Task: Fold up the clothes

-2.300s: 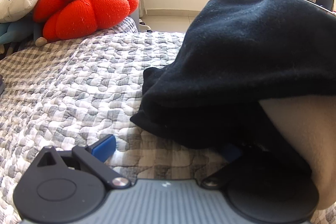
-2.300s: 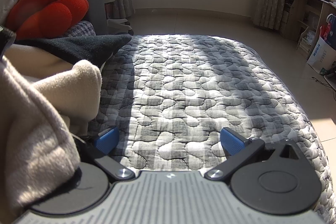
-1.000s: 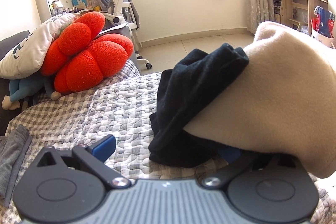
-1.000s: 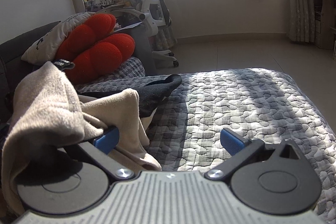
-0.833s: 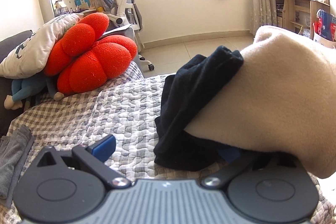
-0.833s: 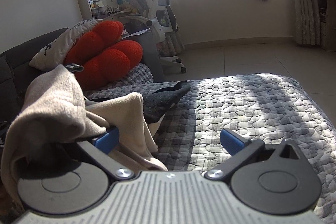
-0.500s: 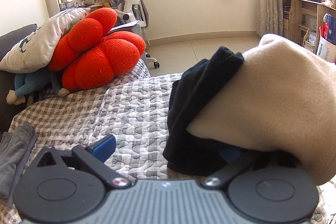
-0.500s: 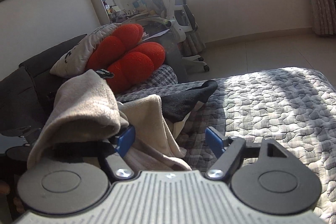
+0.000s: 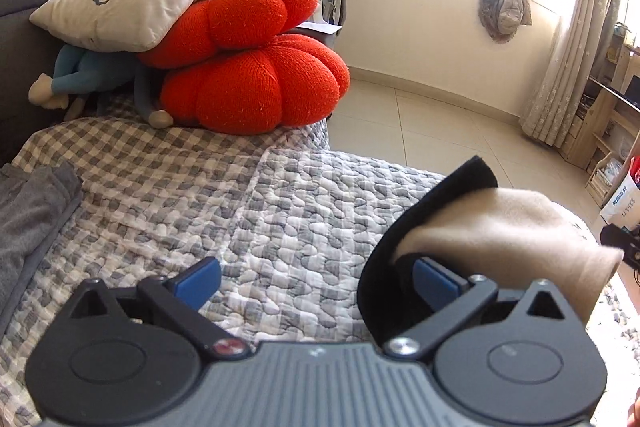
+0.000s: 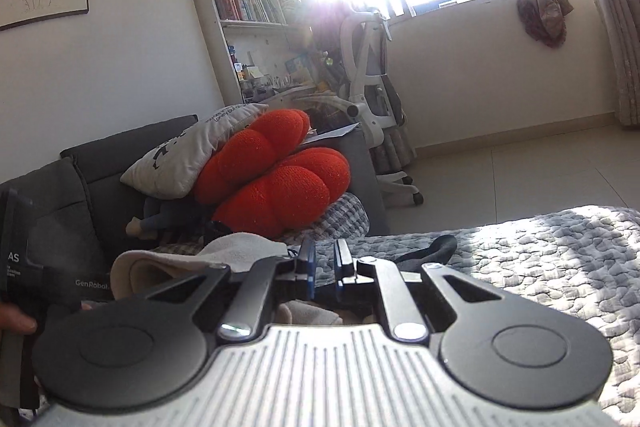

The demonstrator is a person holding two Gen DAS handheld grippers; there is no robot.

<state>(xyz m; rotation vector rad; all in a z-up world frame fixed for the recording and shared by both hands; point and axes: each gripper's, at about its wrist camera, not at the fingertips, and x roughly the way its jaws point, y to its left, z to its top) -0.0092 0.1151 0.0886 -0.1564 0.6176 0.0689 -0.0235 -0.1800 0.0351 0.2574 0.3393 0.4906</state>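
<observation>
Right now my left gripper (image 9: pixel 316 281) has its fingers spread, the garment (image 9: pixel 500 227) draped over its right finger; right gripper (image 10: pixel 323 269) fingers have just been closing, nearly together, nothing visibly between.

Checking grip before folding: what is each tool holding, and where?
Nothing pinched. The beige-and-black garment only drapes over one finger of the open left tool; the right tool's jaws have just been closing, nothing visible between them.
</observation>
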